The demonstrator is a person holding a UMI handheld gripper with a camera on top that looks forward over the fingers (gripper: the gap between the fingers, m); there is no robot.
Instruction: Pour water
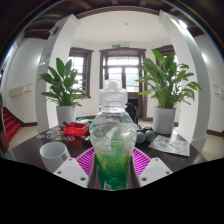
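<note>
Gripper view: hand-held gripper (pixel 112 163) clamps bottle (pixel 112 135) over dark table (pixel 30 152)

The gripper (pixel 112 165) points forward and level, its two fingers with magenta pads (pixel 87 161) pressed against both sides of a clear plastic bottle (pixel 112 135).

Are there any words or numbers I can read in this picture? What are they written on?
No words or numbers can be read here.
Bottle between the gripper fingers: its green label band is too blurred to read.
Papers on the table beside the bottle: whatever is printed there is too small to read.
White cup: no writing shows.
Green sign above the doorway: too small to read.
</note>
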